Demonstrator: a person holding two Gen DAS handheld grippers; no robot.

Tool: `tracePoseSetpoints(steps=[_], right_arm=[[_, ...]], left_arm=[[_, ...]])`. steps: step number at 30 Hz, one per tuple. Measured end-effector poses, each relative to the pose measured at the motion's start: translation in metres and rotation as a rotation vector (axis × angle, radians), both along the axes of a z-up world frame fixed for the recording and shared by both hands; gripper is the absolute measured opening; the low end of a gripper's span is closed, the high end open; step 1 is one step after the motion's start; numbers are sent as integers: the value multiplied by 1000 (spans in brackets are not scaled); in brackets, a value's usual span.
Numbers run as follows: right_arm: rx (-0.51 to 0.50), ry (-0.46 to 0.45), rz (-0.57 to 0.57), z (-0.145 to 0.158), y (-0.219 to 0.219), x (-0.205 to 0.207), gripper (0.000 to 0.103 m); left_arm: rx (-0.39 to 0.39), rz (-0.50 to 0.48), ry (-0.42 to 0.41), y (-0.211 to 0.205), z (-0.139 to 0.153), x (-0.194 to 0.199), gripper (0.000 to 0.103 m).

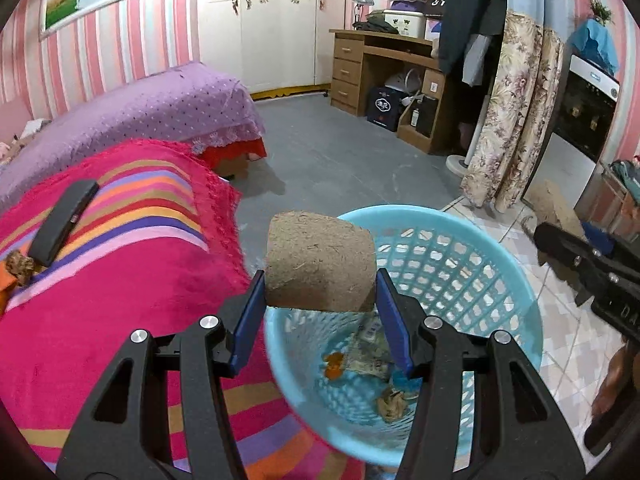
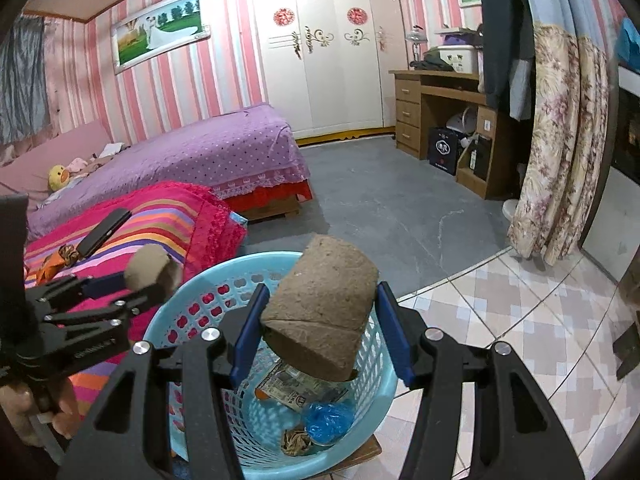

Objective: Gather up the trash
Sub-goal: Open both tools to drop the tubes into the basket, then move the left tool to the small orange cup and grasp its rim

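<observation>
Two cardboard tubes held over the blue basket, ready to drop

The one blue laundry basket (image 2: pixel 224 292), lower centre, already holds a few scraps at its bottom; the striped pink blanket (image 1: pixel 132 248) at left carries a black remote. Each claw is clamped on one brown cardboard tube: left gripper (image 1: pixel 320 300) on the left tube (image 1: pixel 320 260), right gripper (image 2: pixel 320 332) on the right tube (image 2: pixel 320 312), above the rim, probably for release.

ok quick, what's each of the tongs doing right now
left tongs: closed on a brown cardboard tube
right tongs: closed on another brown cardboard tube
</observation>
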State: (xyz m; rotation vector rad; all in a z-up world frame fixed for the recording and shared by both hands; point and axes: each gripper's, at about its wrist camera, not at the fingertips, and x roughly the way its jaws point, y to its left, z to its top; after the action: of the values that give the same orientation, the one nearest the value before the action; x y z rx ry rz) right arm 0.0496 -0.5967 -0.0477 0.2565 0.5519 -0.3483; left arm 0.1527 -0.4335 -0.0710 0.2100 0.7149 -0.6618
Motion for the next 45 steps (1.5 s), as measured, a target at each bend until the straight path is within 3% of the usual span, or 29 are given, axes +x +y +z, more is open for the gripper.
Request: tracePoseSetpoints(steps=[2, 3, 4, 10, 21, 23, 30, 36, 40, 45], right_arm=[[5, 1, -3, -2, -2, 1, 54], [8, 0, -1, -3, -3, 2, 54], [12, 1, 2, -5, -3, 1, 54], [30, 16, 27, -17, -5, 2, 54], [66, 14, 77, -26, 7, 17, 55], [72, 7, 88, -27, 9, 20, 59], [28, -9, 4, -17, 16, 20, 95], [17, -61, 60, 3, 43, 26, 98], [14, -97, 129, 16, 76, 36, 98], [18, -123, 212, 24, 120, 58, 98]], left_arm=[[-4, -3, 3, -5, -2, 0, 53], [-3, -2, -1, -6, -2, 0, 58], [0, 4, -8, -7, -2, 0, 73], [-14, 77, -103, 20, 8, 0, 95], [-18, 223, -179, 77, 17, 13, 97], [-25, 241, -176, 85, 18, 16, 97], [-29, 279, -167, 110, 17, 19, 97], [5, 289, -210, 142, 31, 15, 97], [51, 327, -259, 185, 45, 13, 97], [51, 384, -225, 252, 55, 18, 97]])
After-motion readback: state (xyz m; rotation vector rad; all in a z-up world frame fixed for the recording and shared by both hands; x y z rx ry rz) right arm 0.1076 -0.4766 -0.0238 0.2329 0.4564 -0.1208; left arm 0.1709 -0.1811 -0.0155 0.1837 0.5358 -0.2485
